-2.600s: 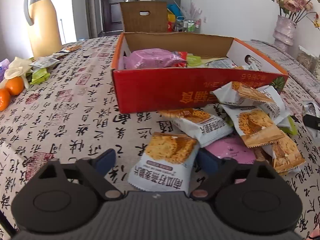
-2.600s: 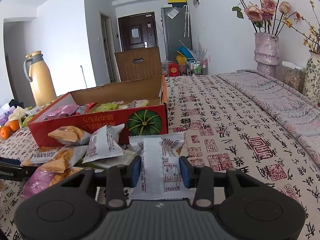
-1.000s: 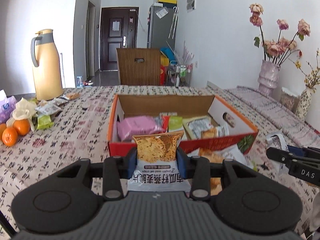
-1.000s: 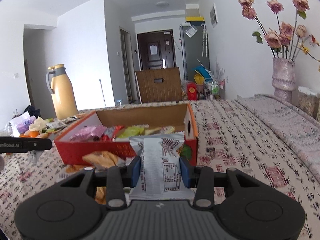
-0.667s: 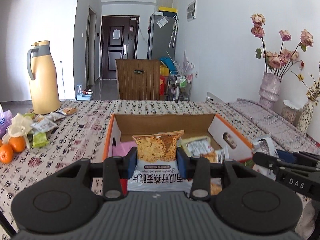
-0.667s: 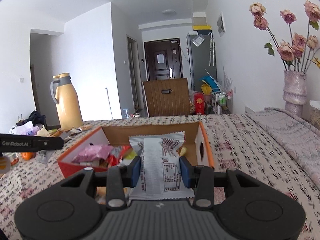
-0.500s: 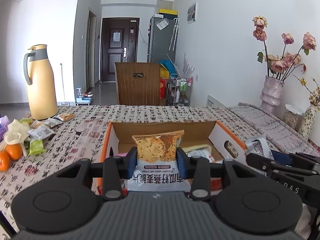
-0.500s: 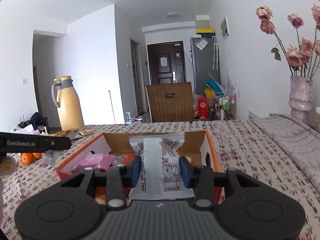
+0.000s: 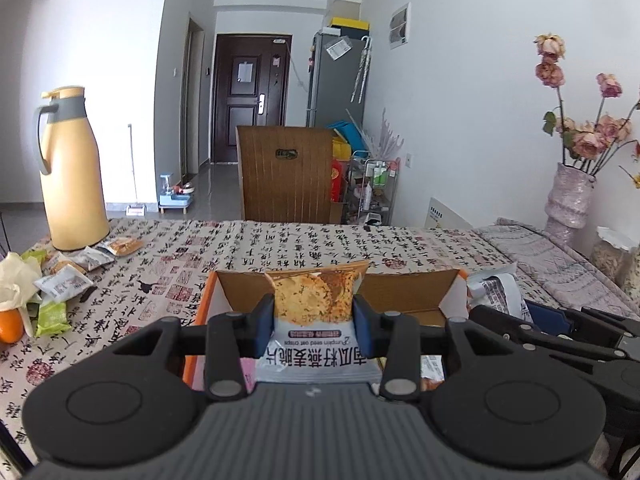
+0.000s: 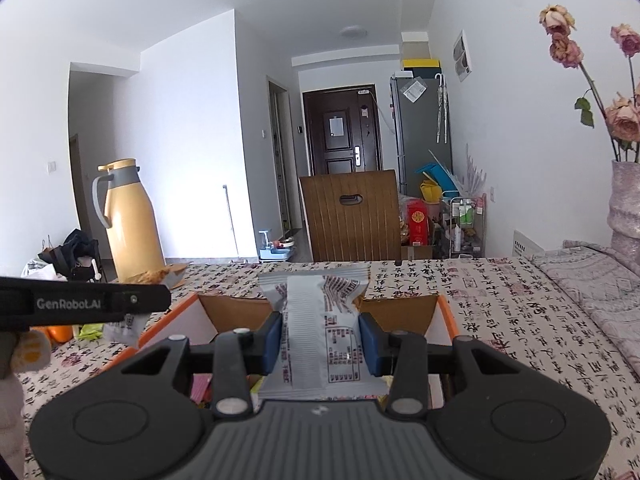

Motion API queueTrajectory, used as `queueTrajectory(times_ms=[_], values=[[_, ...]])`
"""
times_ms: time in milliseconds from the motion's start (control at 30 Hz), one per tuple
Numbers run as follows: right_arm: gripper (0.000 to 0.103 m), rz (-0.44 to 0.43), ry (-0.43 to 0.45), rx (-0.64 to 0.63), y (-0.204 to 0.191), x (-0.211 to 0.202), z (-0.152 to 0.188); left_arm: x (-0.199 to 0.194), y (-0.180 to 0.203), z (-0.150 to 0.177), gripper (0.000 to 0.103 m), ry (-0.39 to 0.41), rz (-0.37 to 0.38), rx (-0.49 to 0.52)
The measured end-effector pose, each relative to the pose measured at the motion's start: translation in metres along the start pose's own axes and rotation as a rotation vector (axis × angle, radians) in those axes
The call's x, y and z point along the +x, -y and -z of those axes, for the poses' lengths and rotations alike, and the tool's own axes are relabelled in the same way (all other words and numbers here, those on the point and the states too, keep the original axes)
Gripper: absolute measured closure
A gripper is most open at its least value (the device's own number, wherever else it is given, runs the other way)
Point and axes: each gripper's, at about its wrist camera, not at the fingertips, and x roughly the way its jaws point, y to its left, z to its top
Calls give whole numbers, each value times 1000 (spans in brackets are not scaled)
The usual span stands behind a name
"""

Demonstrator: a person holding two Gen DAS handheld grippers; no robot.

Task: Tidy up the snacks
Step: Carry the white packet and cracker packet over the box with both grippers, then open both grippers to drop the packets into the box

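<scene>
My left gripper [image 9: 314, 322] is shut on a pumpkin seed oat crisp packet [image 9: 316, 300], orange at the top and white below, held over the open cardboard box [image 9: 404, 290]. My right gripper [image 10: 320, 338] is shut on a white and grey snack packet [image 10: 320, 332], also above the box [image 10: 236, 312]. In the left wrist view the right gripper [image 9: 560, 330] reaches in from the right with its packet [image 9: 496, 288]. The left gripper's finger [image 10: 84, 302] crosses the right wrist view at the left. Most of the box's contents are hidden behind the grippers.
A yellow thermos jug [image 9: 70, 172] stands at the table's far left, with loose snack packets [image 9: 68, 276] and an orange [image 9: 10, 326] near it. A flower vase [image 9: 572, 196] stands at the right. A wooden chair back [image 9: 286, 174] rises beyond the patterned tablecloth [image 9: 280, 244].
Both grippers lifted their packets off the table and carried them forward over the box. The box has slid lower in both views, so less of its inside shows.
</scene>
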Motion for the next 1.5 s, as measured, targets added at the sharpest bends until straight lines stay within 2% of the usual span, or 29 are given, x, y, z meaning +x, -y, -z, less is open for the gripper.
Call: queueTrajectory(times_ms=[233, 500, 667, 700, 733, 767, 800, 833, 867, 933, 967, 1000, 1500], values=[[63, -18, -41, 20, 9, 22, 12, 27, -6, 9, 62, -54, 1, -14], [63, -8, -94, 32, 11, 36, 19, 34, -7, 16, 62, -83, -6, -14], [60, 6, -86, 28, 10, 31, 21, 32, -8, 18, 54, -74, -13, -19], [57, 12, -85, 29, 10, 31, 22, 31, -8, 18, 51, -72, -13, -21], [47, 13, -85, 33, 11, 30, 22, 30, -9, 18, 48, -70, -13, -23], [41, 17, -81, 36, 11, 29, 21, 30, -9, 18, 38, -67, -17, -26], [28, 24, -75, 36, 11, 28, 21, 28, -9, 18, 26, -58, -28, -27], [19, 31, -68, 35, 11, 27, 21, 27, -9, 18, 22, -48, -38, -28], [15, 33, -61, 36, 12, 25, 21, 25, -9, 18, 18, -40, -43, -29], [2, 35, -49, 42, 13, 22, 20, 23, -9, 18, 8, -31, -44, -31], [0, 39, -45, 45, 13, 22, 20, 23, -9, 18, 0, -26, -53, -32], [0, 43, -42, 48, 14, 21, 20, 22, -8, 18, 0, -19, -70, -30], [0, 54, -33, 46, 14, 17, 20, 20, -8, 18, 0, -22, -70, -39]])
